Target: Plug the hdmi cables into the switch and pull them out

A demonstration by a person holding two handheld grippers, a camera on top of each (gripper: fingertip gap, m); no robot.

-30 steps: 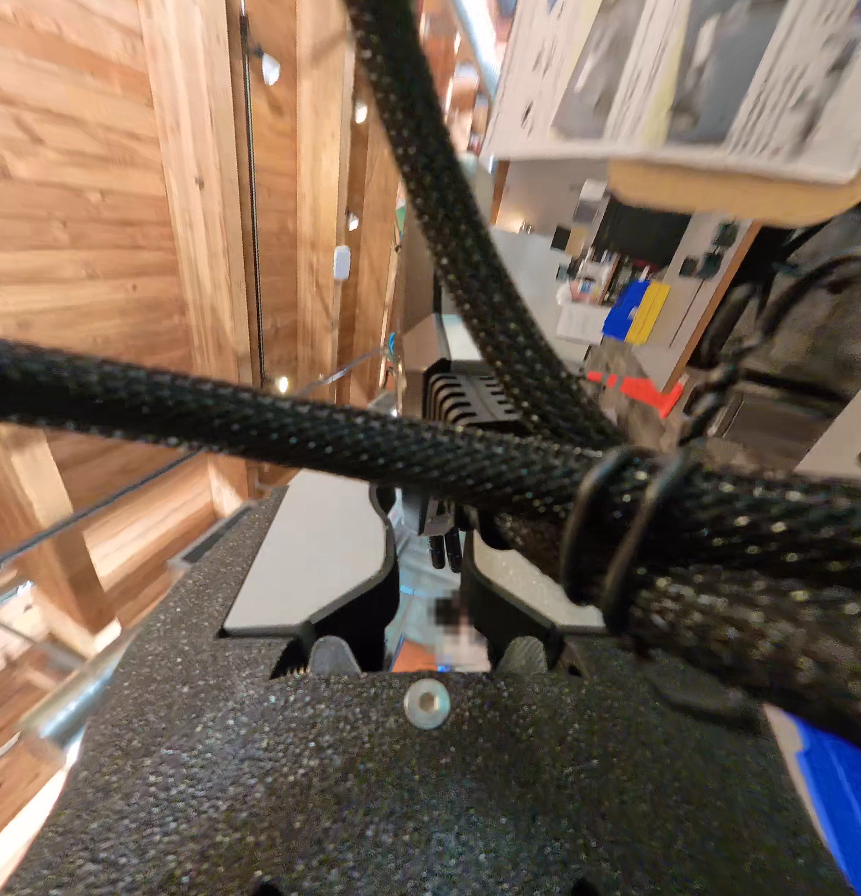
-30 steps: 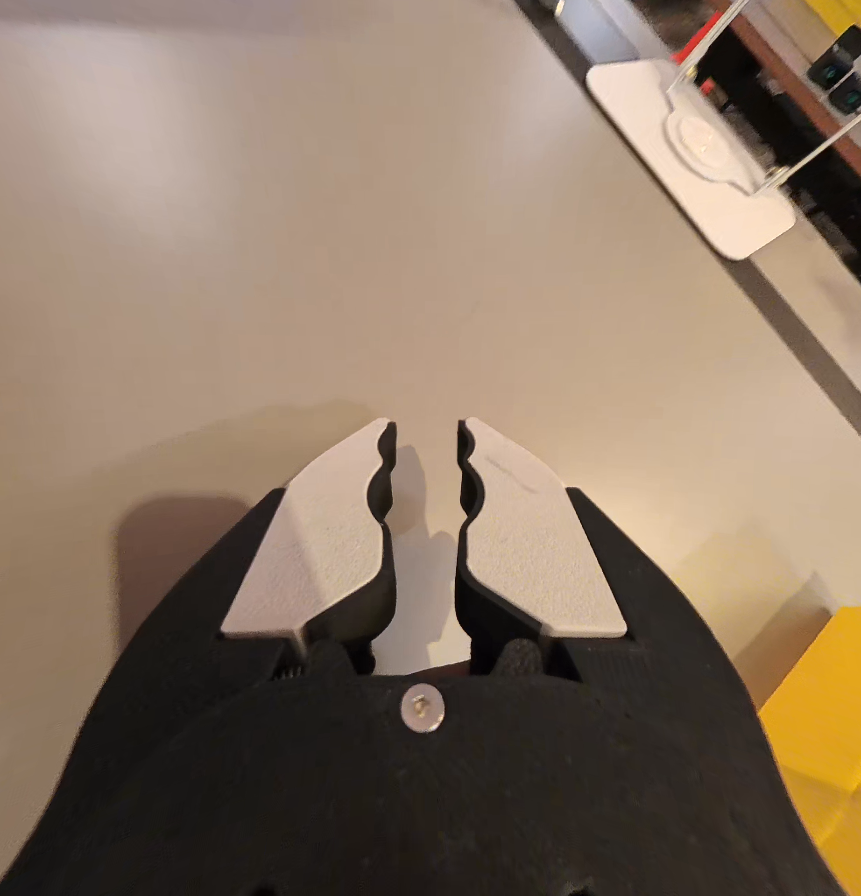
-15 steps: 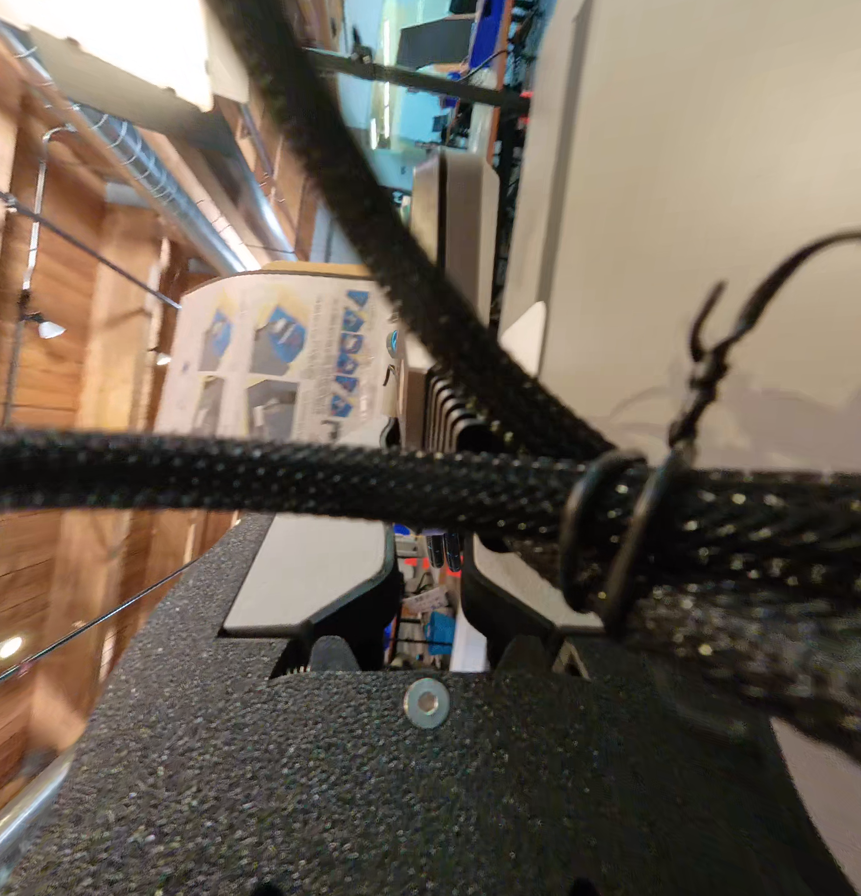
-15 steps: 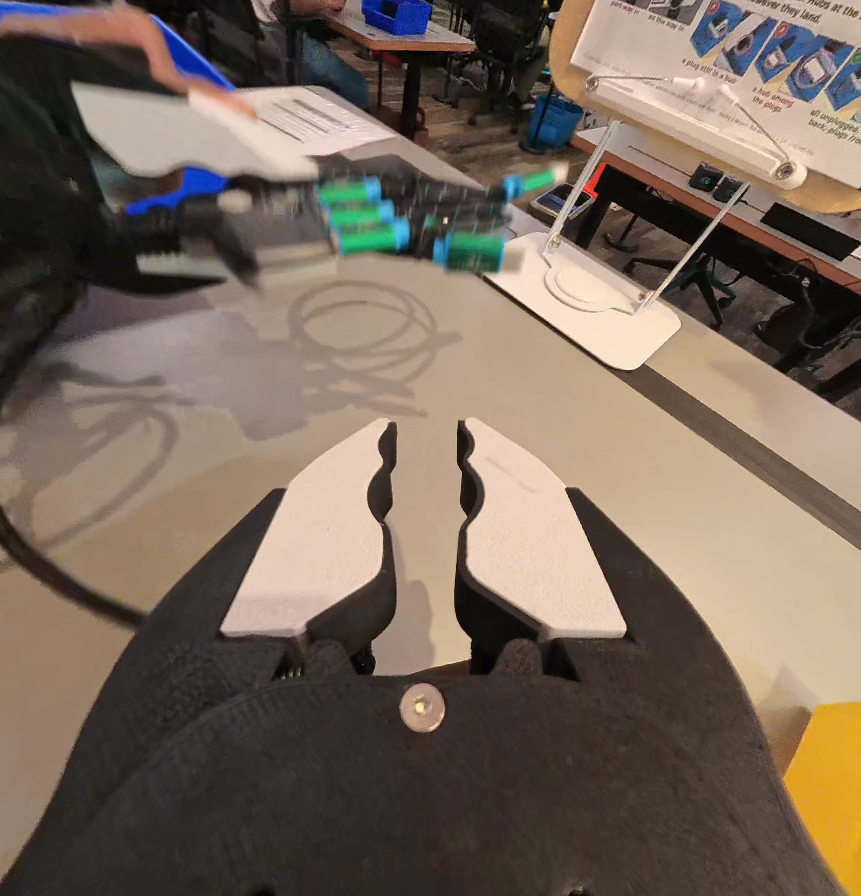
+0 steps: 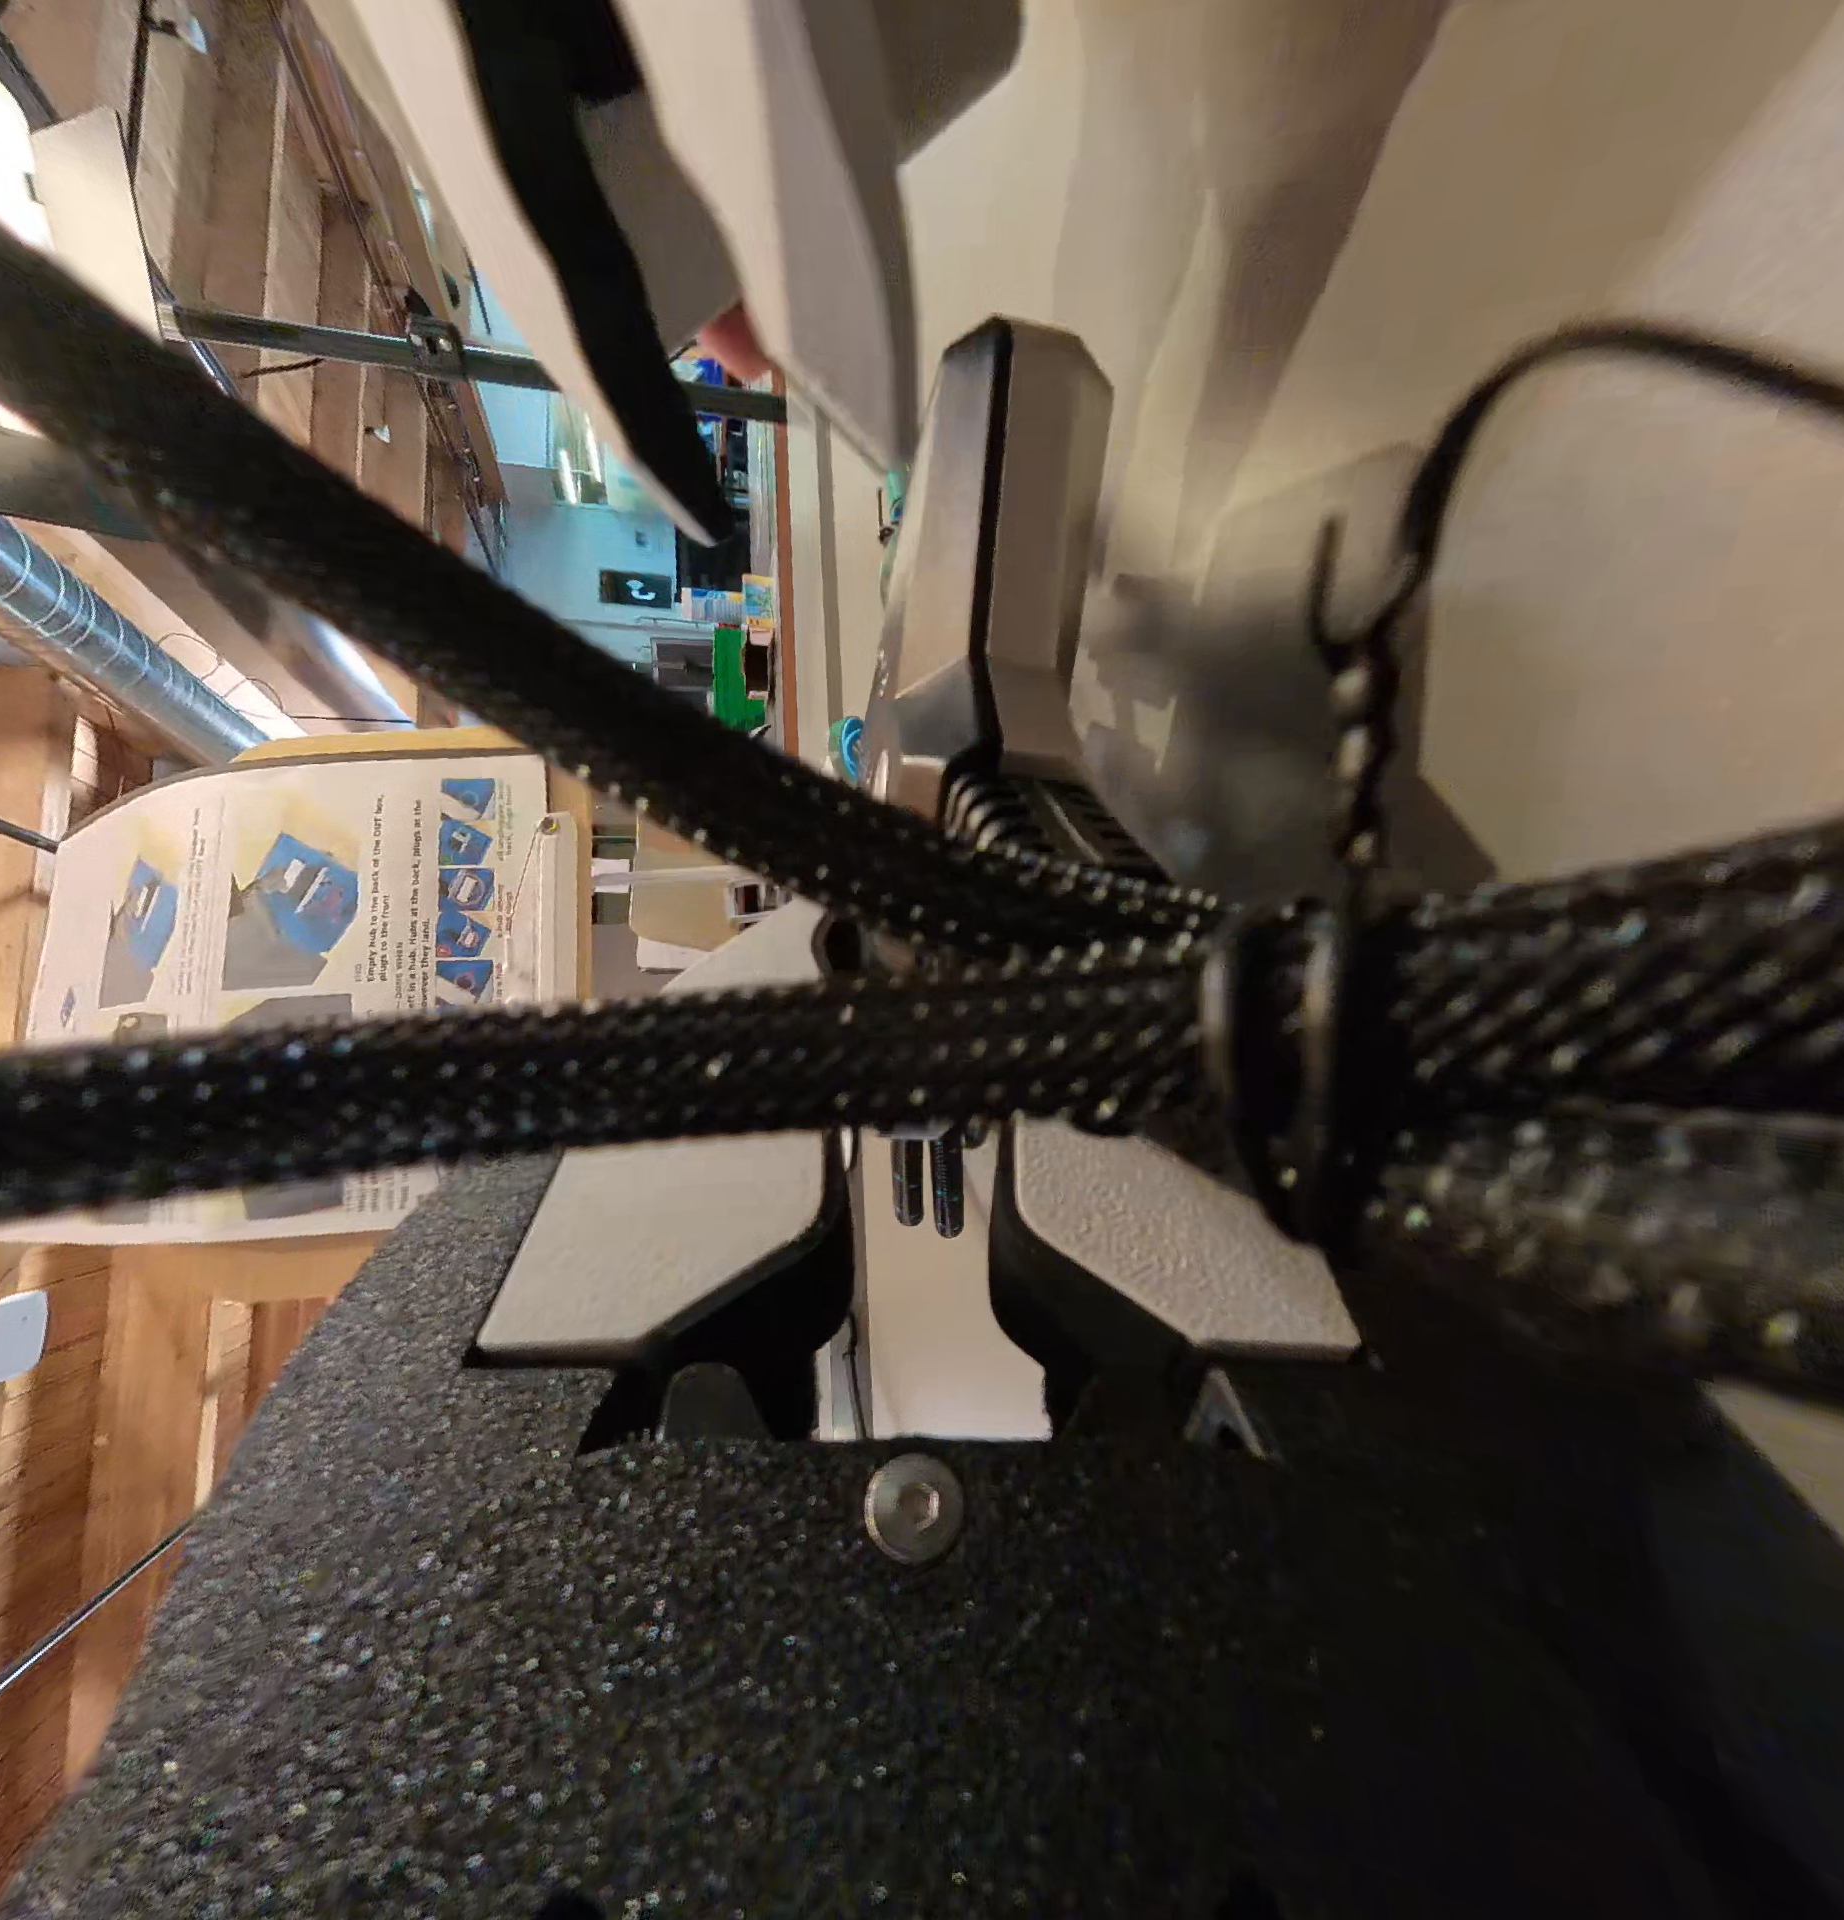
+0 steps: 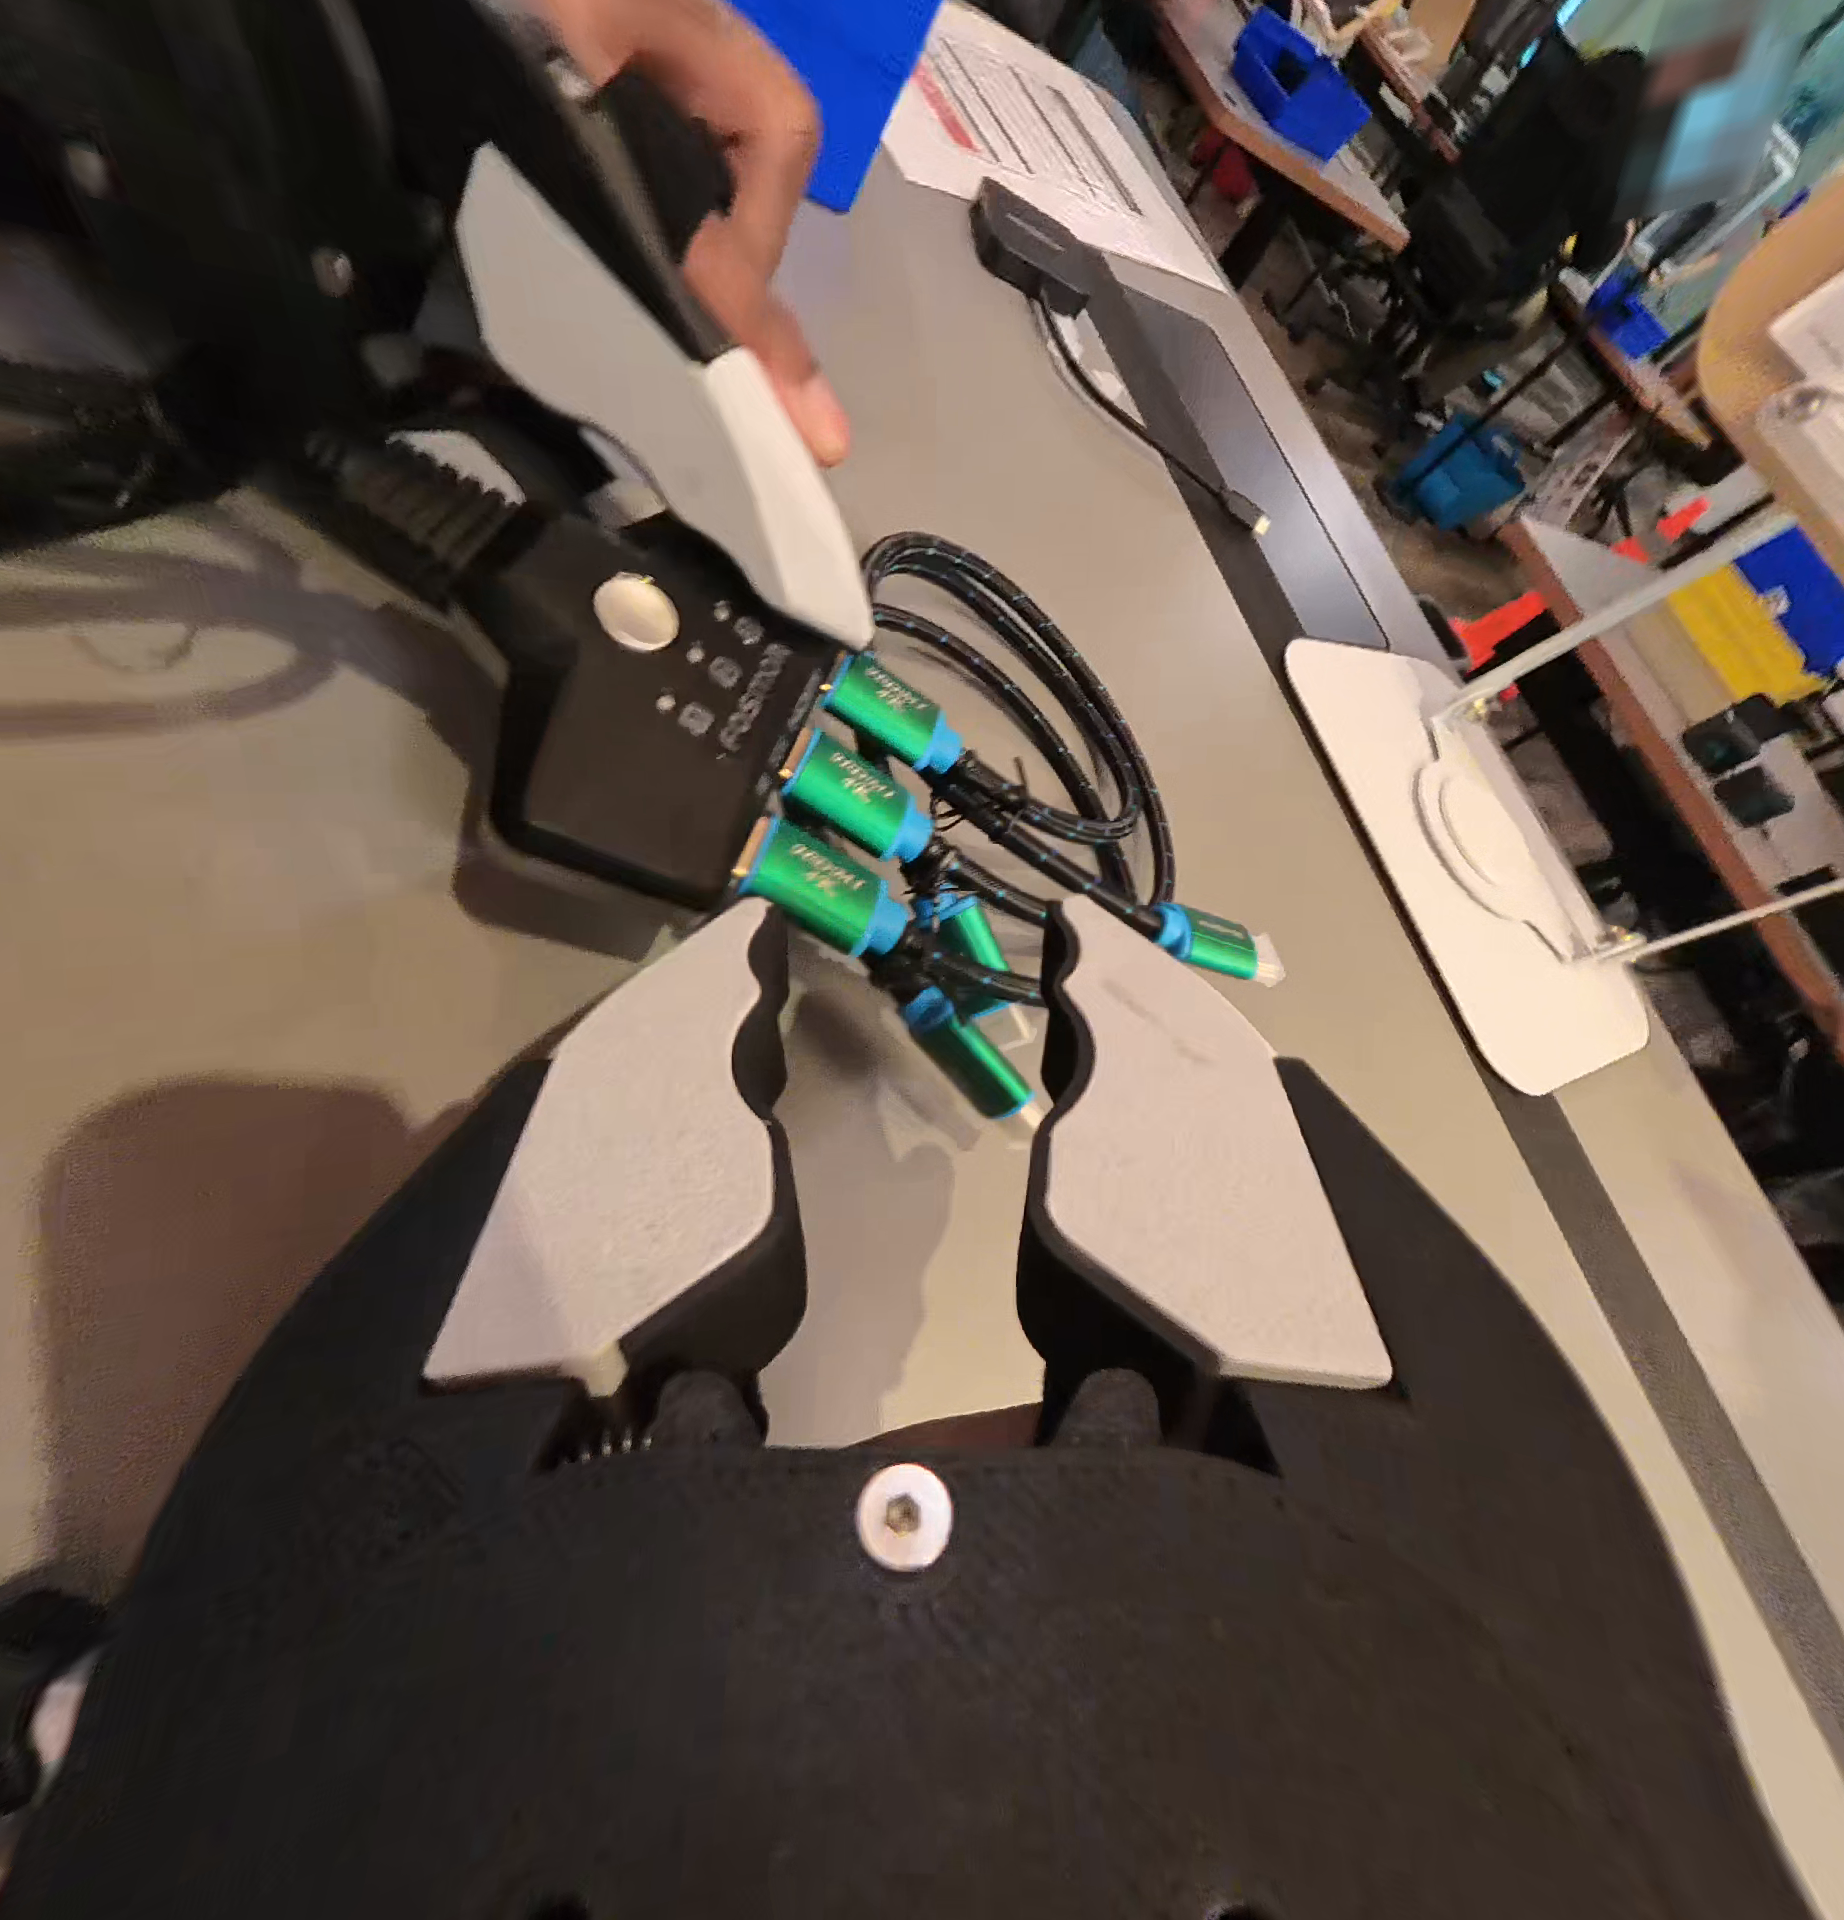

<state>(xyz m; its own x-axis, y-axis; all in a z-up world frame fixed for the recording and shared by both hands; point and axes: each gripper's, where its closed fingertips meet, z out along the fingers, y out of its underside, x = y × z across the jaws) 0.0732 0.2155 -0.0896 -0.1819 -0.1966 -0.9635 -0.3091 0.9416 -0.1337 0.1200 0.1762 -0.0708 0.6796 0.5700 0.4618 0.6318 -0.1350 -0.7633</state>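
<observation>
Right gripper jaws wide apart, pads gripping nothing; green plugs with blue collars lie loose on the grey table between and just past its fingertips; three more green plugs sit in the side of a black switch box ahead-left, printed white lettering and a round silver button on top; coiled black braided cables beyond. Left gripper clamps that box from above; in its own view the fingertips hide behind black braided cables. Farther right, white stand base; illustrated instruction sheet on a board.
</observation>
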